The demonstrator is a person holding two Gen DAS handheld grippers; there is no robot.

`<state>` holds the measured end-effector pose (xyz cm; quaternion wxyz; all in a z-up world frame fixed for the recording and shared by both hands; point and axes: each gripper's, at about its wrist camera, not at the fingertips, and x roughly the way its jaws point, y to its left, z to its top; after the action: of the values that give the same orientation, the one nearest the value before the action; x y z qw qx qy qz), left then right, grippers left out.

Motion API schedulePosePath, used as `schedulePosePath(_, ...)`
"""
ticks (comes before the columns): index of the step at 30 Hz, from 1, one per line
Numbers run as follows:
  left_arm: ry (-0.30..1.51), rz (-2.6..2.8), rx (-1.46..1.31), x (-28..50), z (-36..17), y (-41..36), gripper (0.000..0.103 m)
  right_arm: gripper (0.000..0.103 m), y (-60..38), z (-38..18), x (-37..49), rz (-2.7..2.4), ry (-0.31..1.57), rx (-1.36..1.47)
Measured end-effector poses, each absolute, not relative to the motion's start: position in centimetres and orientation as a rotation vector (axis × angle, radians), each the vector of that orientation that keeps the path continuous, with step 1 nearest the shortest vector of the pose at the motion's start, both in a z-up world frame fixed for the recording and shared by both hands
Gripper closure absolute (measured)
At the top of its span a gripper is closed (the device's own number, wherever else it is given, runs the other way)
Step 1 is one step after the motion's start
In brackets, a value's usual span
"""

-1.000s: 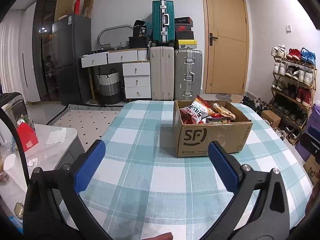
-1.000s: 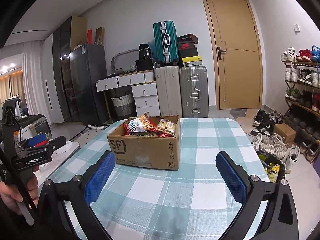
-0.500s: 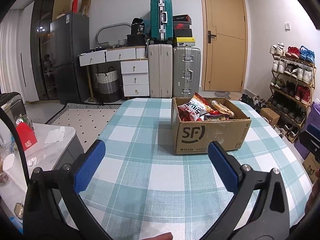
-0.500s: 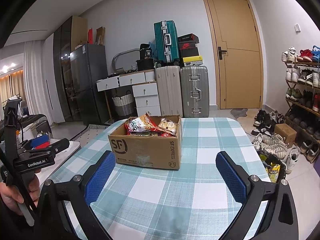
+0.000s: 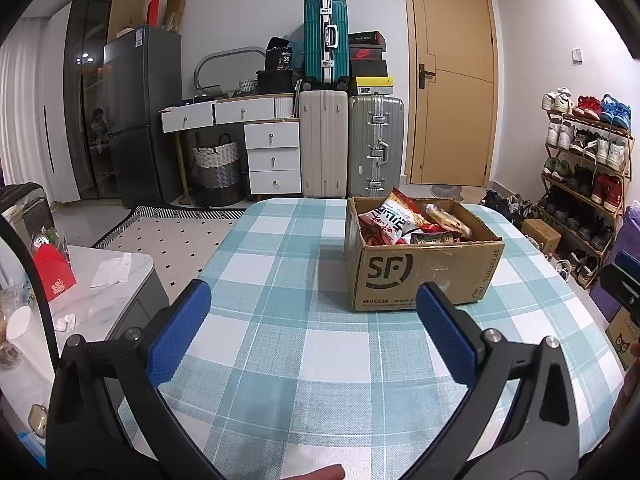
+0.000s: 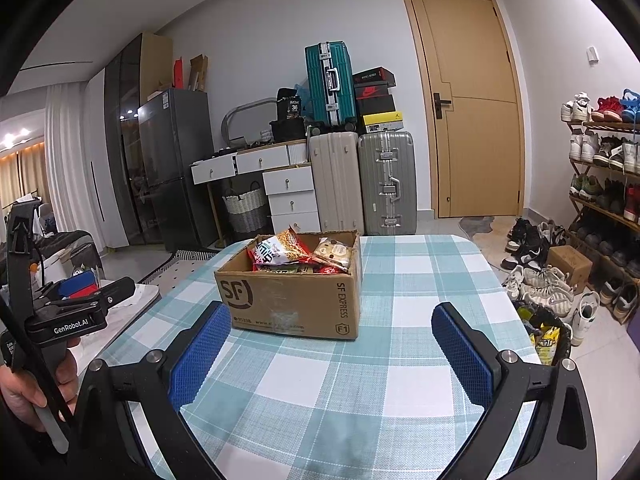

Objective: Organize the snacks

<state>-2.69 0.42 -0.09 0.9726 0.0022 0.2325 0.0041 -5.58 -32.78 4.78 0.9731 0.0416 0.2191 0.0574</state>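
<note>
A brown cardboard box marked SF [image 5: 424, 272] stands on the table with the teal and white checked cloth [image 5: 320, 344]. It holds several snack bags, among them a red and white one [image 5: 390, 216]. My left gripper [image 5: 312, 296] is open and empty, a short way in front of the box and to its left. In the right wrist view the box [image 6: 292, 300] is ahead and left, with the snack bags [image 6: 280, 254] on top. My right gripper [image 6: 328, 320] is open and empty in front of the box. The left gripper's body [image 6: 68, 312] shows at the left edge.
A grey side table [image 5: 104, 276] with a red packet stands left of the table. Suitcases [image 5: 344, 148], drawers and a fridge line the far wall. A shoe rack [image 5: 584, 172] and loose shoes [image 6: 540, 276] are on the right.
Both grippers have moved a little closer to the box, which looks slightly larger and lower in each view. Both stay open.
</note>
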Motion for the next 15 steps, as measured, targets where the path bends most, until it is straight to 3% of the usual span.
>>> schedulePosePath(15,0.476,0.003,0.002,-2.69,-0.03,0.72,0.001,0.001,-33.00,4.71,-5.65,0.111,0.441,0.090)
